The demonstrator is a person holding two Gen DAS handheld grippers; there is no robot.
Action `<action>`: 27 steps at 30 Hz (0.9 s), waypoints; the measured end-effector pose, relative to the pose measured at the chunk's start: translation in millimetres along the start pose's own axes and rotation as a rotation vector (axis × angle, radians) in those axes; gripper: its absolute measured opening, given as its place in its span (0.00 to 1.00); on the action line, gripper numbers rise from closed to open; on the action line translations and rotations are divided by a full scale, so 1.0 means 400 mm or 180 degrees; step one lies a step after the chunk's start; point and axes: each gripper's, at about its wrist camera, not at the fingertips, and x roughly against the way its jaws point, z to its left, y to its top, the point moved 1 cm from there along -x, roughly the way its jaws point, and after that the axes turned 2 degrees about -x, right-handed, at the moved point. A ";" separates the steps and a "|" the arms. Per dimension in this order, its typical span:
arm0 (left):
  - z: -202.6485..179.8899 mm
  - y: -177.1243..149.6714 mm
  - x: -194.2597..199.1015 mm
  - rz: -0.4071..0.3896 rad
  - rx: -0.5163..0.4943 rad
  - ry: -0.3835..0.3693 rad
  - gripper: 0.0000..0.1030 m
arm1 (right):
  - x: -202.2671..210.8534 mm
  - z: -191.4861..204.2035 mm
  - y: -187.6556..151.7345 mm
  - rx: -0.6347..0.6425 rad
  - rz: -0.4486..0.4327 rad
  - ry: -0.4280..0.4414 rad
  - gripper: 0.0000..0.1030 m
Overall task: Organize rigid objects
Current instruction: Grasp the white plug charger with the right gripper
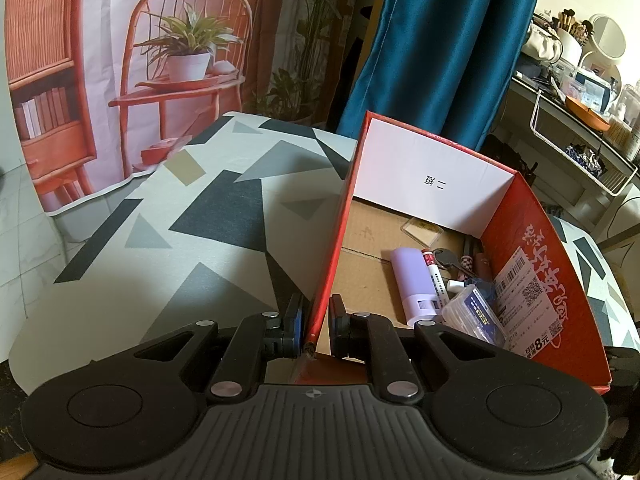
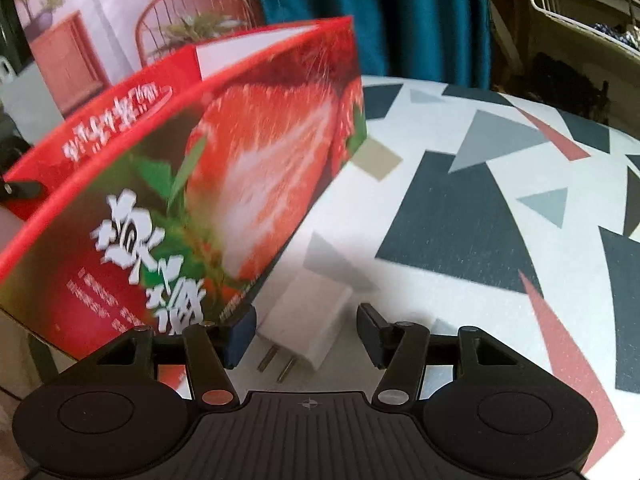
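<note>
Right fingers (image 2: 306,330) spread around white charger (image 2: 308,320); left fingers (image 1: 316,326) pinch red box (image 1: 326,276) wall.

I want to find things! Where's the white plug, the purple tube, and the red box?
white plug (image 2: 306,322): right wrist view, on its white body.
purple tube (image 1: 410,278): left wrist view, mid-body, inside the box.
red box (image 1: 532,264): left wrist view, on its right wall.
</note>
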 end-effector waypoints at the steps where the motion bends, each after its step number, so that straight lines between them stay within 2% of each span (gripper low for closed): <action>1: 0.000 0.000 0.000 -0.0001 0.0001 0.0000 0.13 | -0.002 0.011 -0.003 0.0055 -0.0001 -0.0034 0.53; 4: 0.000 -0.001 -0.001 0.0000 0.0006 -0.0003 0.13 | -0.010 0.032 0.000 0.0162 0.0000 -0.0192 0.45; 6: 0.000 -0.001 -0.002 0.0000 0.0005 -0.0005 0.13 | -0.013 0.040 0.007 0.0342 -0.0009 -0.0265 0.35; 9: -0.002 -0.002 -0.004 0.0002 0.0005 -0.0013 0.13 | -0.012 0.035 0.017 0.0570 -0.0028 -0.0403 0.34; 18: -0.004 -0.002 -0.005 0.0004 0.0016 -0.0011 0.13 | -0.027 -0.002 0.034 0.0244 -0.0079 -0.0360 0.35; 27: -0.004 -0.002 -0.005 0.0003 0.0016 -0.0012 0.13 | -0.037 0.006 0.026 0.0251 -0.0206 -0.0469 0.31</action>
